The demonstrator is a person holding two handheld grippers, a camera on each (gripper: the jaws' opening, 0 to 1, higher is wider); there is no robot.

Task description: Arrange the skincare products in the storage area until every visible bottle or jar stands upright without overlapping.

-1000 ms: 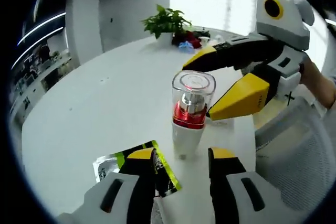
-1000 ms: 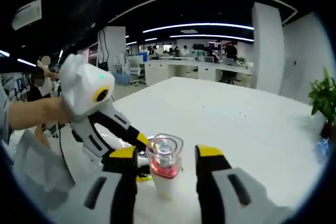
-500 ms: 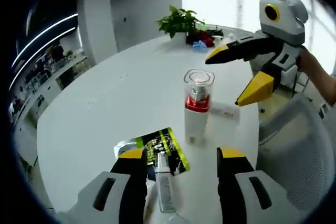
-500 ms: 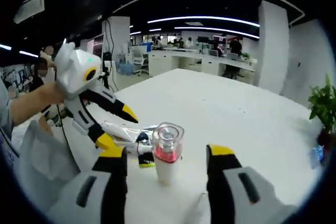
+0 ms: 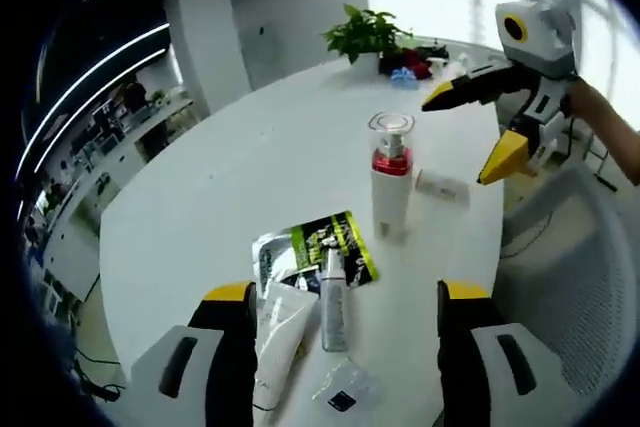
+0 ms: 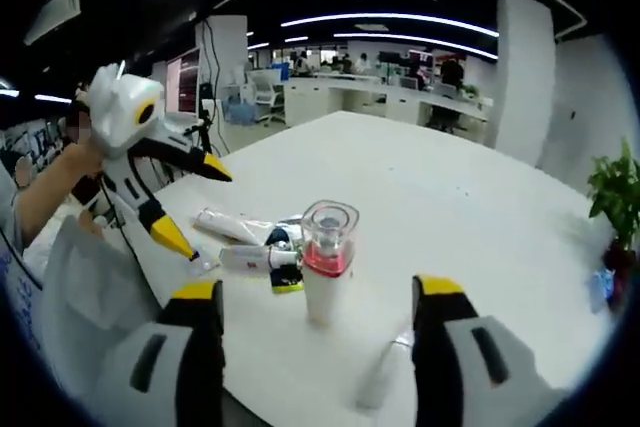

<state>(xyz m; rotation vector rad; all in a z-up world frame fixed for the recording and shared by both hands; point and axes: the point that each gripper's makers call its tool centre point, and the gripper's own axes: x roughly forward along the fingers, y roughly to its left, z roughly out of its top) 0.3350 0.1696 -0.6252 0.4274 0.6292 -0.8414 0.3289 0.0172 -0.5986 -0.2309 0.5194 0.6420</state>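
While both grippers' fingers stand apart, the pump bottle (image 5: 390, 185) stands upright, sachet (image 5: 318, 252) print unreadable.

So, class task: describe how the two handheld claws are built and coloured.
Each claw has two black jaws tipped with yellow pads, set on white-grey housings with dark slots. The right claw carries a white head with a yellow-ringed black circle; the left claw has a white head with a yellow ring and a green light.

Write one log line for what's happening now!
left gripper: open | right gripper: open | clear-capped red-collared white pump bottle: upright, unheld | white tubes: lying flat
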